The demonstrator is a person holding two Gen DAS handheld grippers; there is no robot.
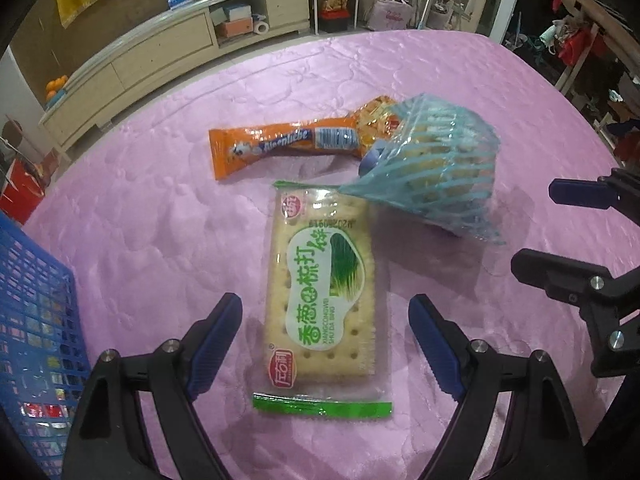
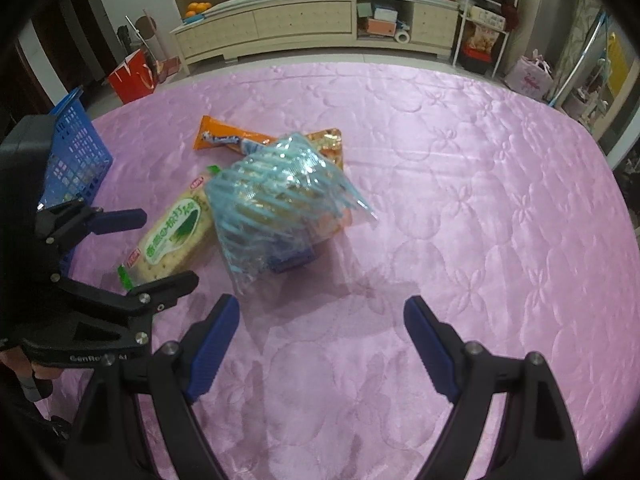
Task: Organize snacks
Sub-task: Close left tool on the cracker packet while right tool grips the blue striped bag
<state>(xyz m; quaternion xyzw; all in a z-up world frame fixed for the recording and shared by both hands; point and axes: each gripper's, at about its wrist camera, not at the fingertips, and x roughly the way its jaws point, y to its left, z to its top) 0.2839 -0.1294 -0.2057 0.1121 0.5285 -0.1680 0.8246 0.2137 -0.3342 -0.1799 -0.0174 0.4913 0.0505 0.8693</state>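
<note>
A green-labelled cracker packet (image 1: 320, 292) lies flat on the pink tablecloth (image 1: 160, 208). My left gripper (image 1: 325, 320) is open with its jaws on either side of the packet's near half. An orange candy stick pack (image 1: 280, 145) lies beyond it, with a blue-striped clear bag of biscuits (image 1: 436, 168) to the right. In the right wrist view the striped bag (image 2: 276, 204) sits ahead and left of my open, empty right gripper (image 2: 322, 320); the cracker packet (image 2: 172, 240) and orange pack (image 2: 224, 138) lie left of it.
A blue plastic basket (image 1: 36, 320) with several packets inside stands at the left table edge, also in the right wrist view (image 2: 76, 156). The right gripper's arm (image 1: 580, 272) is close on the right. A low cabinet (image 2: 312, 24) stands beyond the table.
</note>
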